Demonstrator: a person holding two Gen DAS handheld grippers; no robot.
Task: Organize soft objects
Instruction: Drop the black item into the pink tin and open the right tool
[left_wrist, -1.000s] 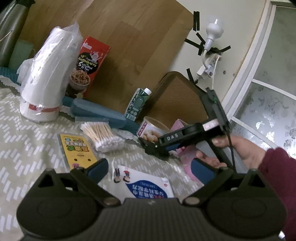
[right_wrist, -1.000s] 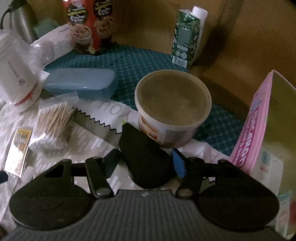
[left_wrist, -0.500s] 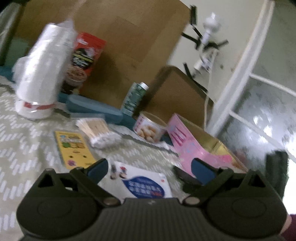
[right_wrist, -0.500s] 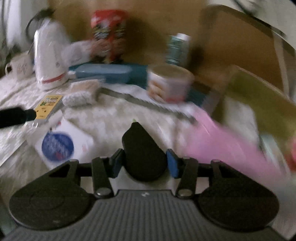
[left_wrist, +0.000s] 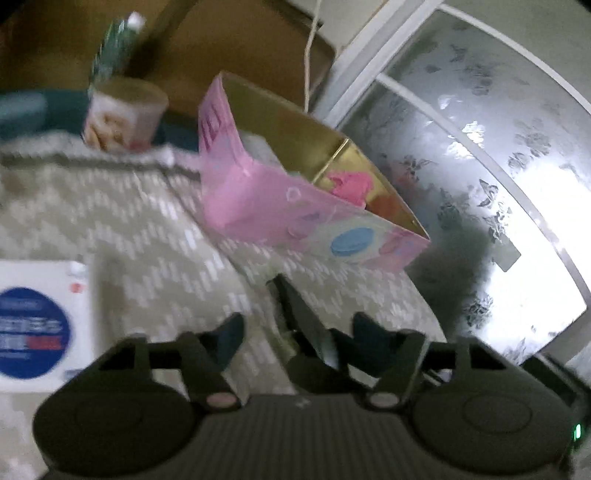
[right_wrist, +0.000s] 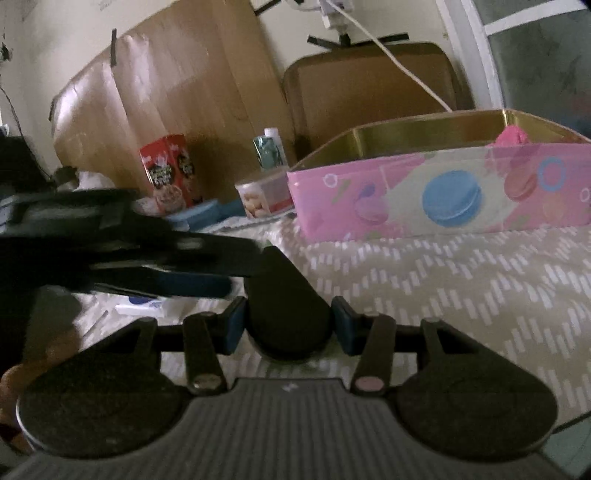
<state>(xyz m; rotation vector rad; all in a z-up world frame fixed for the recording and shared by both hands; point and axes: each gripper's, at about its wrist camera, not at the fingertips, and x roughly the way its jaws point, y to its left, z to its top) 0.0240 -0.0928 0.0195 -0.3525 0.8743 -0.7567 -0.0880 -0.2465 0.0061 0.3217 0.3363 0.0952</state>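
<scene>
Left hand-held gripper (left_wrist: 297, 325): in front of the pink box (right_wrist: 443, 199), jaws closing around the black soft object (right_wrist: 288, 314), pads not yet pressing. Right hand-held gripper (right_wrist: 288, 320): clamped on that object, short of the box. Step, likely: carrying to the box; next, clear its near wall and release inside.

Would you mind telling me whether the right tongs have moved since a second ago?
Yes. The right tongs have swung rightward, away from the round snack tub once directly ahead, toward the pink box.
</scene>
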